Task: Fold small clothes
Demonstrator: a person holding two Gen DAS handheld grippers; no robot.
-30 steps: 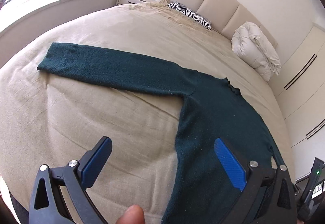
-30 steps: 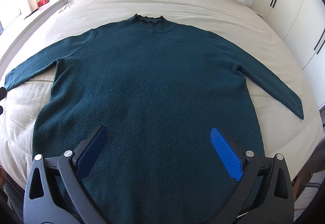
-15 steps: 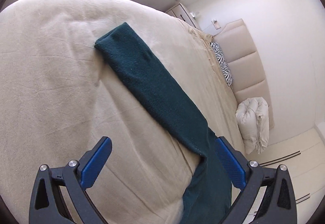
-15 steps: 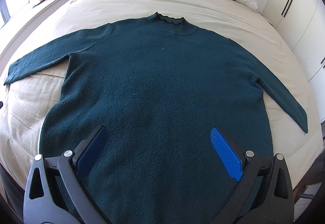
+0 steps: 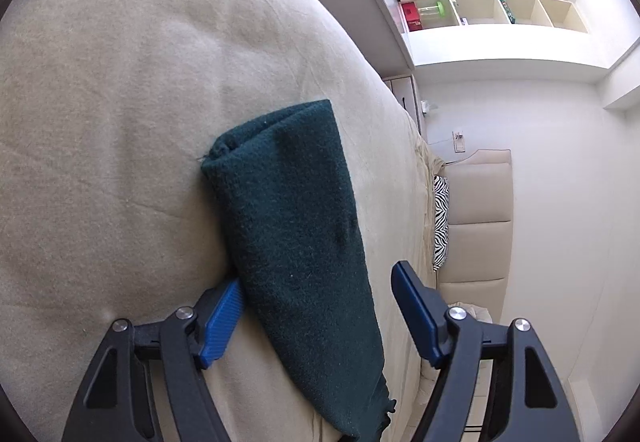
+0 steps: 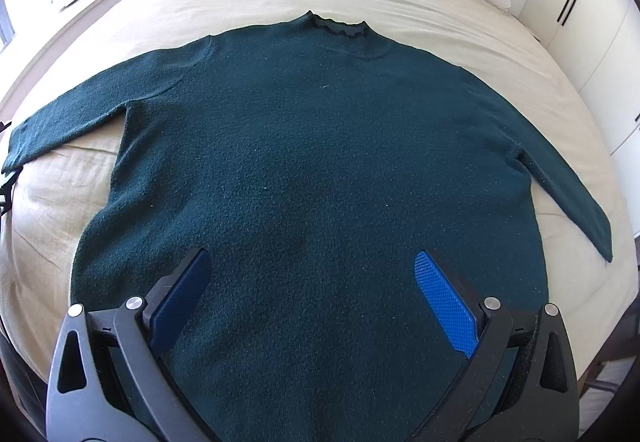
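In the last second my left gripper (image 5: 316, 316) swung down to straddle the sweater (image 6: 320, 169) sleeve cuff (image 5: 276, 145) with fingers wide open, gripping nothing (right gripper (image 6: 316, 290) equally open, idle), ready to fold it inward.

The sweater (image 6: 320, 161) looks like fuzzy matt knit, laid on a soft, slightly creased cloth bedsheet (image 5: 120, 81). The right gripper (image 6: 316, 294) has textured blue pads (image 6: 444, 306), matt black plastic and shiny metal screws.

The left tool (image 5: 316, 290) straddles the green sleeve (image 5: 296, 242), jaws apart, on the bed (image 5: 120, 121).
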